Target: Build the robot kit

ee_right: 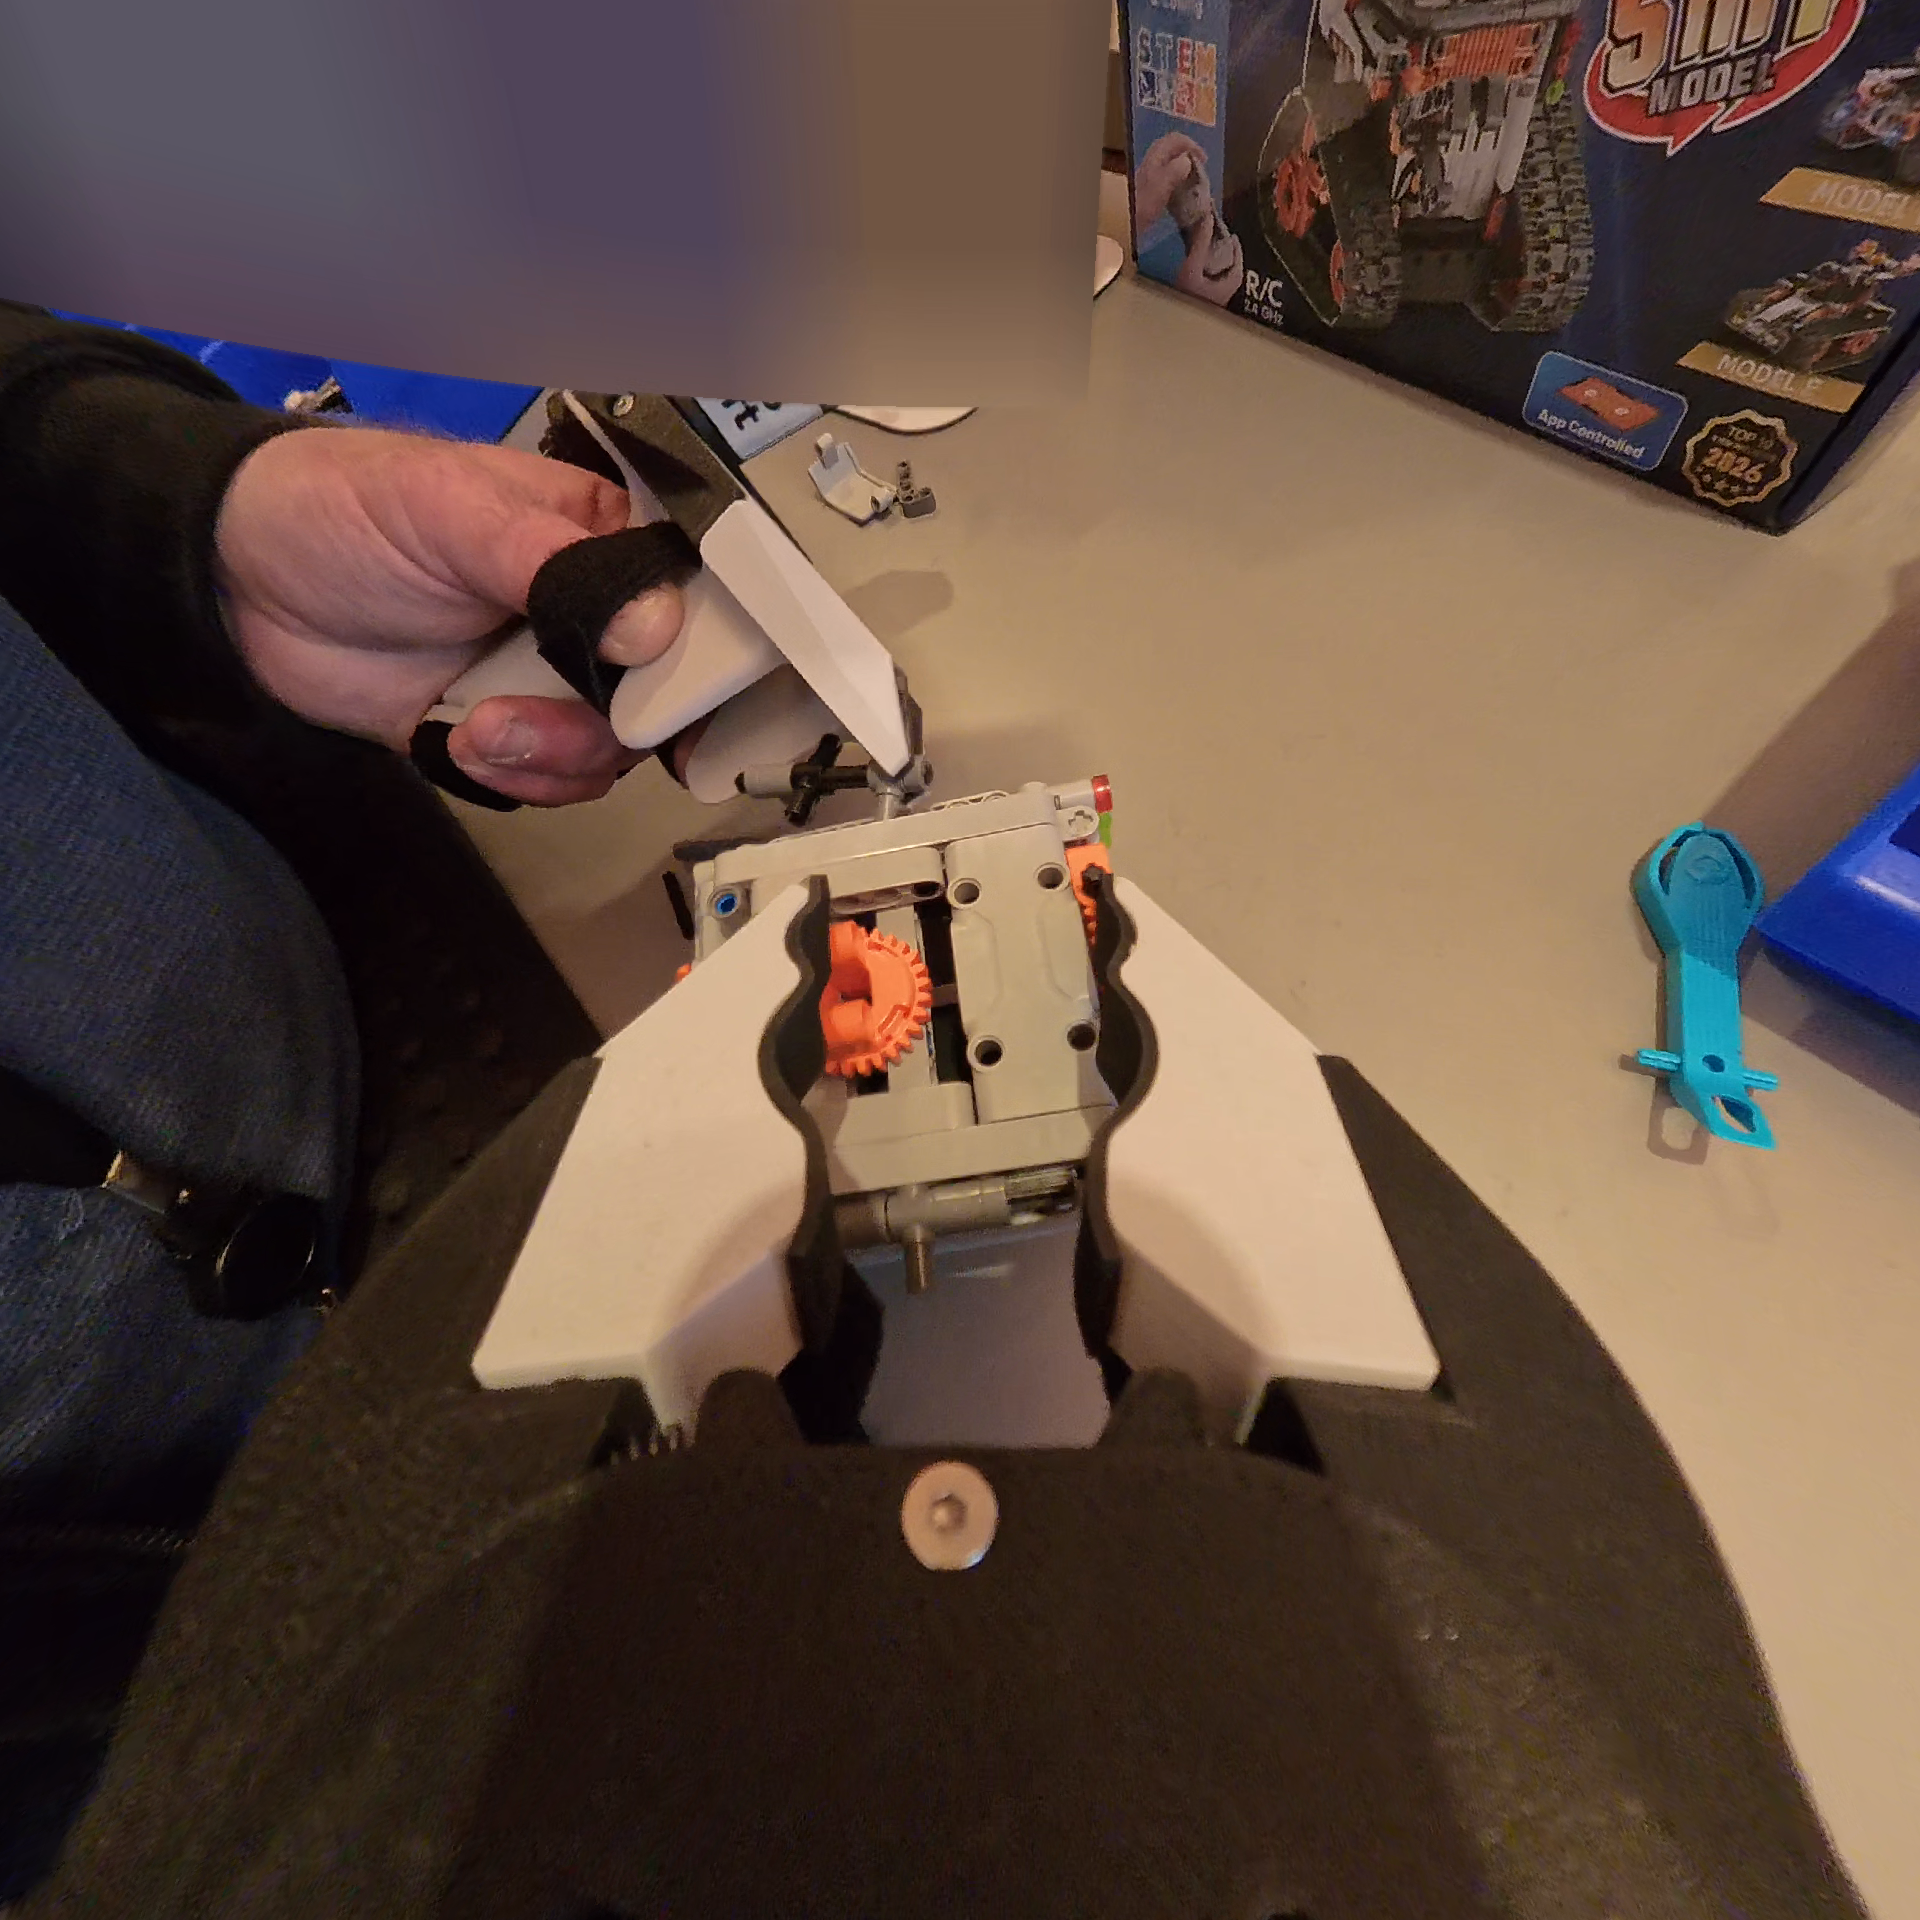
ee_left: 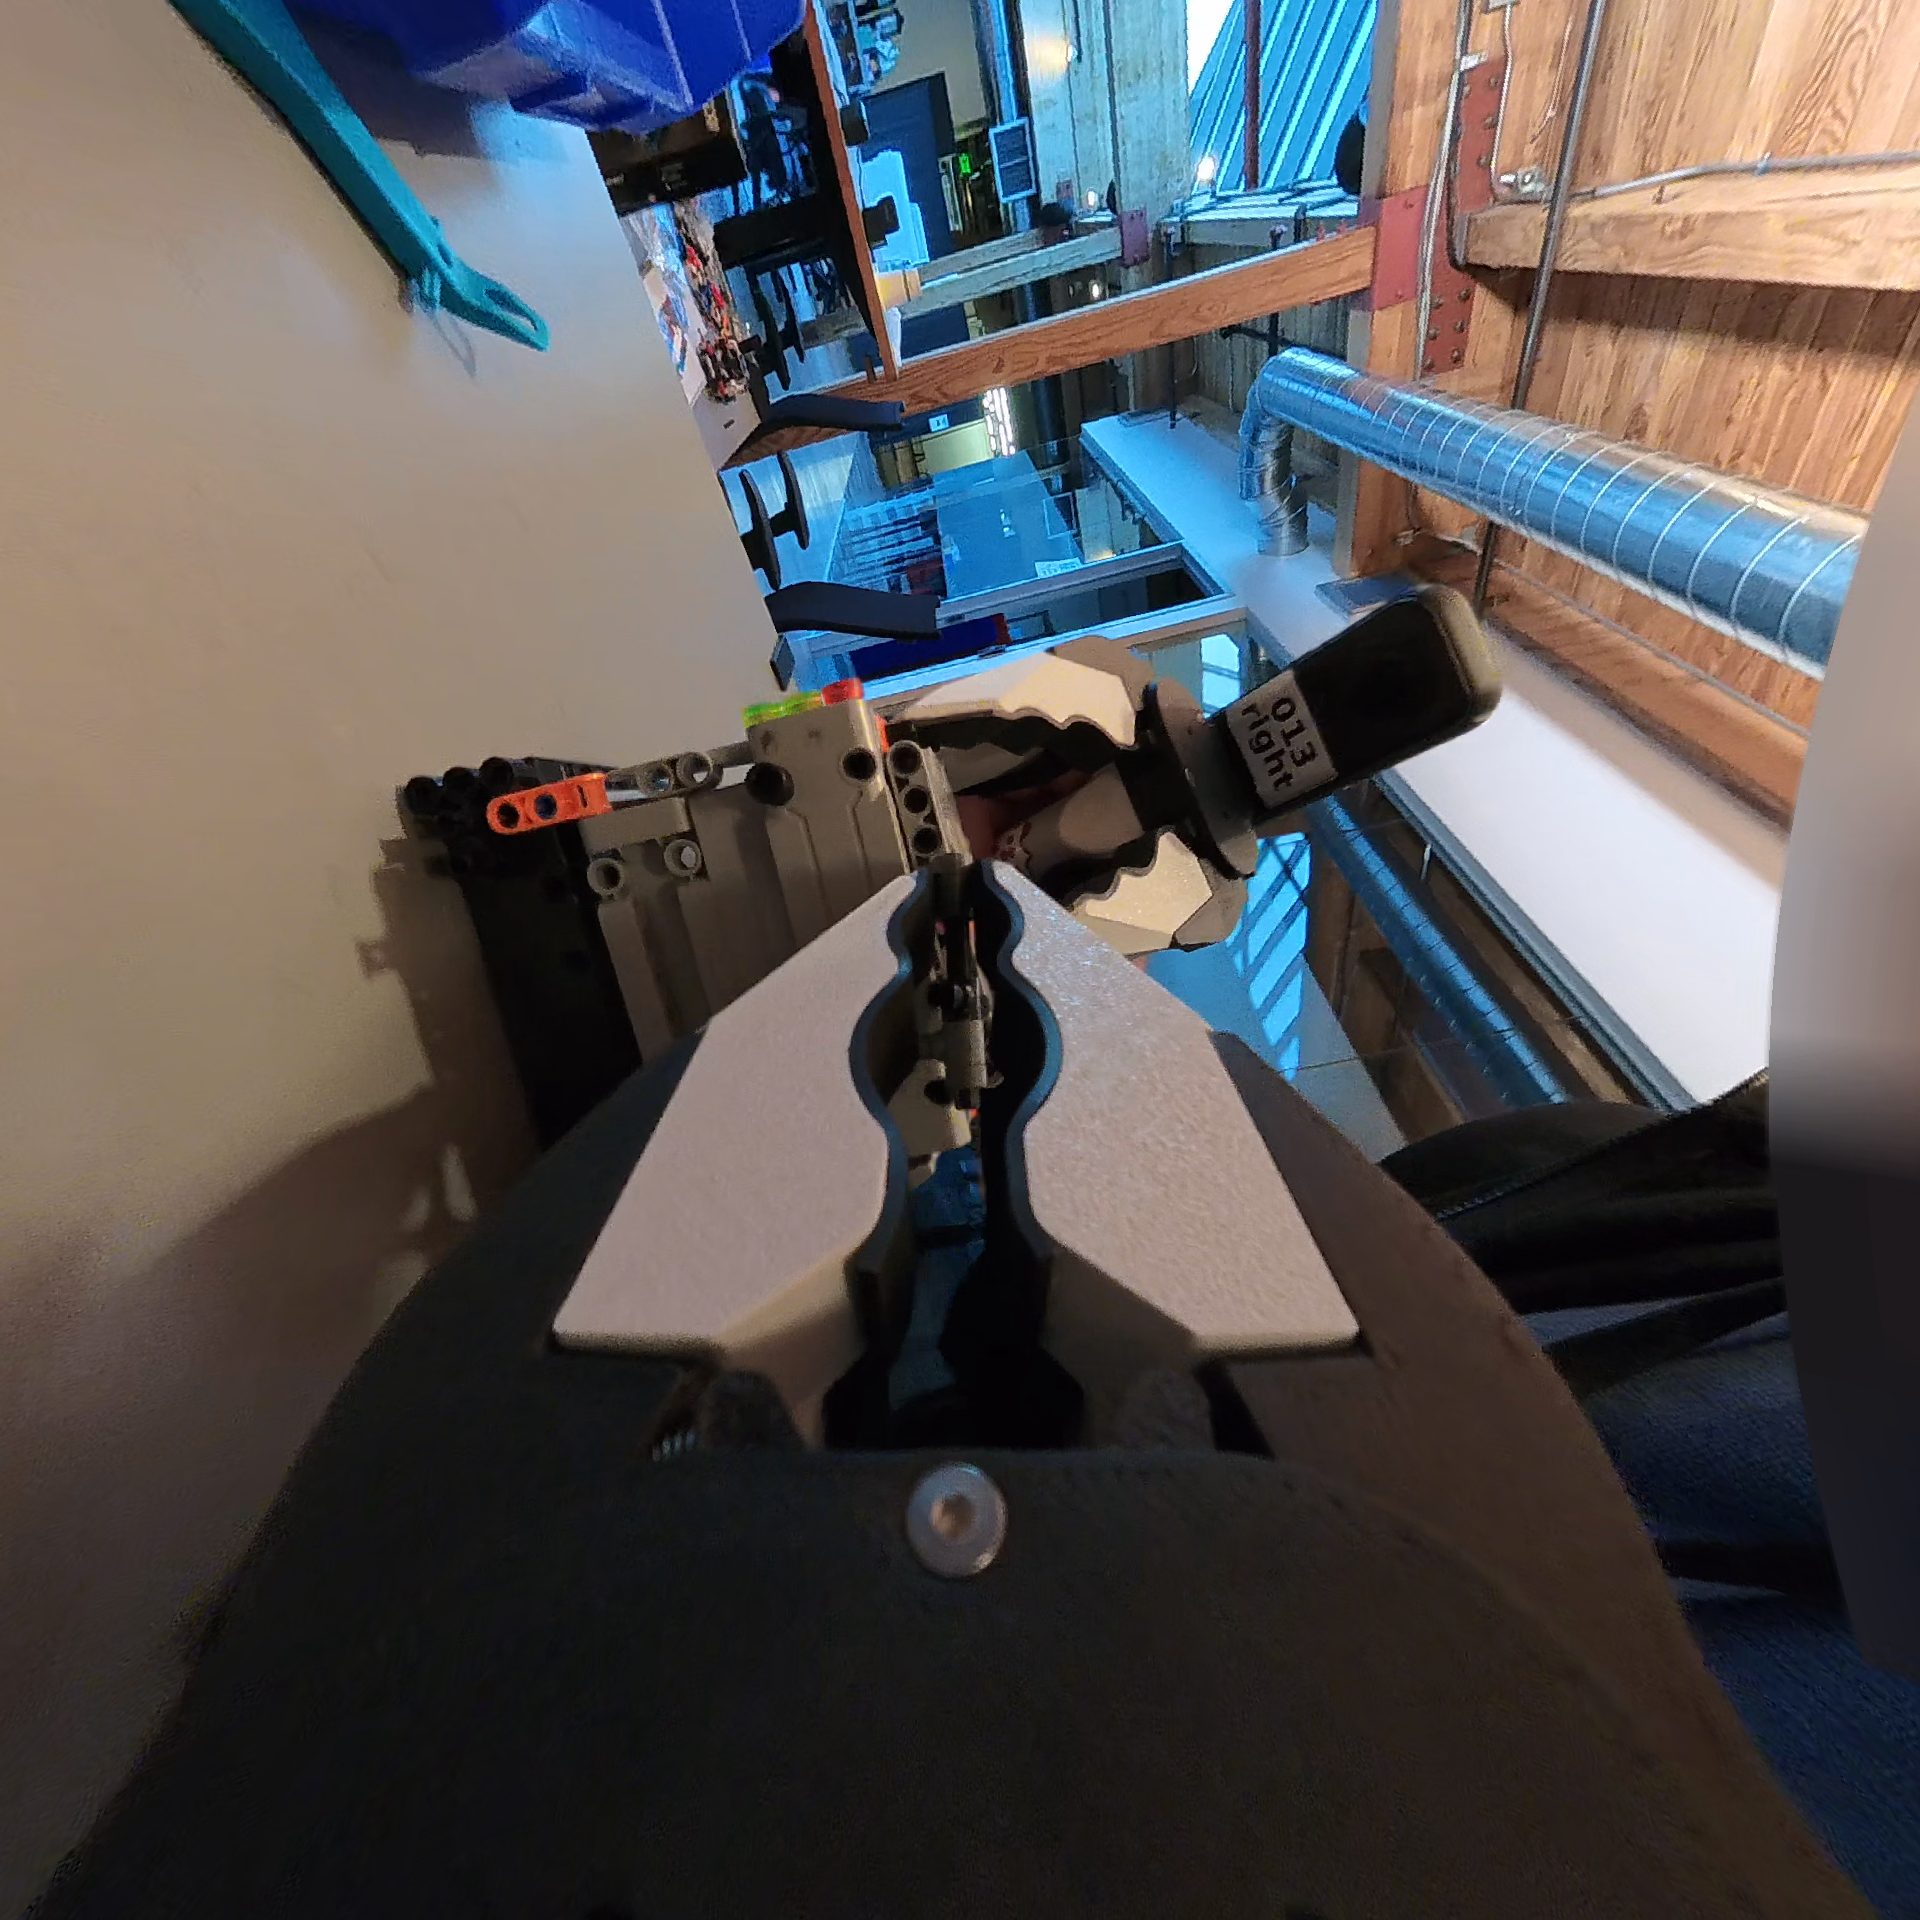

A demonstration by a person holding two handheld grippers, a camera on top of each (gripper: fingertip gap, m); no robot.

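Your right gripper (ee_right: 961, 935) is clamped across a grey brick-built assembly (ee_right: 997, 997), one finger on each flank, with an orange gear (ee_right: 868, 1003) showing between the fingers near the inner one. The block sits deep in the jaws, so the hold looks firm.

Your left gripper (ee_left: 951, 914) is narrowed almost fully onto a small grey and black connector piece (ee_left: 961, 1013), pinched at the fingertips only. In the right wrist view that same gripper (ee_right: 894, 764) comes in ahead of your right tool, its tips touching the far top edge of the assembly, your hand (ee_right: 416, 603) behind it.

The weak point, as I judge it, is that tip pinch: the piece is thin, and any twist or sideways push at the contact could rotate it or flick it out. Pushing hard may also lever the block in your right fingers.

A teal tool (ee_right: 1704, 977) lies on the table (ee_right: 1351, 623) off to the outer side of your right gripper, and a printed box (ee_right: 1558, 260) stands well ahead.
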